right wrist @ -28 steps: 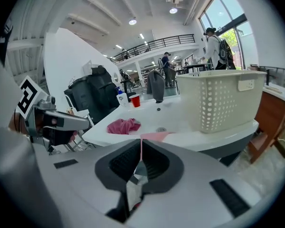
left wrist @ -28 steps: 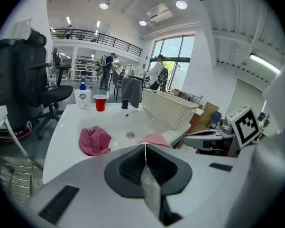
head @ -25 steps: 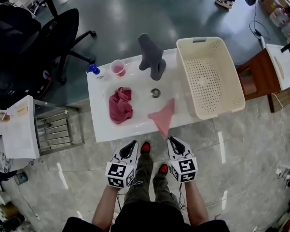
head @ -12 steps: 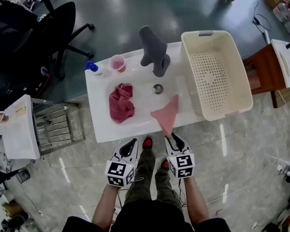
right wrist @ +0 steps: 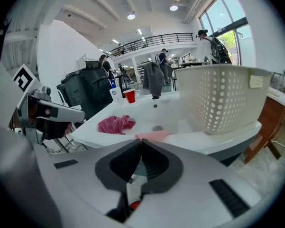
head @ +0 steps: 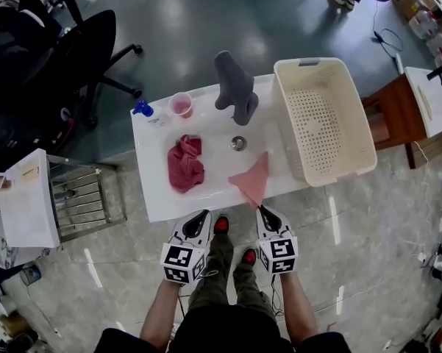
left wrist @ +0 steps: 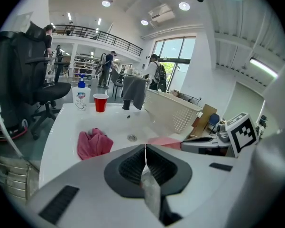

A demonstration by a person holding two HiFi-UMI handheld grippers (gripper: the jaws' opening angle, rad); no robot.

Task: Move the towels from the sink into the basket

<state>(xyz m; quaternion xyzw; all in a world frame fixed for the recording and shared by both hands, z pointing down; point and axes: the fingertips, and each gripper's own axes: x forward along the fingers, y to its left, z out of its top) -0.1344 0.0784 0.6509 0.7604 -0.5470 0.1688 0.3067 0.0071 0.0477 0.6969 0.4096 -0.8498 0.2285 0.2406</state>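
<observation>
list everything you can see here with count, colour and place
sink: 1, white, centre
dark pink towel: 1, dark pink, bunched in the basin's left side
light pink towel: 1, light pink, draped over the near rim
grey towel: 1, grey, hung over the faucet at the back
cup: 1, red, back left rim
soap bottle: 1, white with blue top, left of the cup
basket: 1, cream, empty, on the sink's right end
office chair: 1, black, back left
side table: 1, white, left of the sink
wooden stand: 1, brown, right of the basket
left tongs: 1, white, shut, empty
right tongs: 1, white, just closed, nothing between the jaws, near the light pink towel
</observation>
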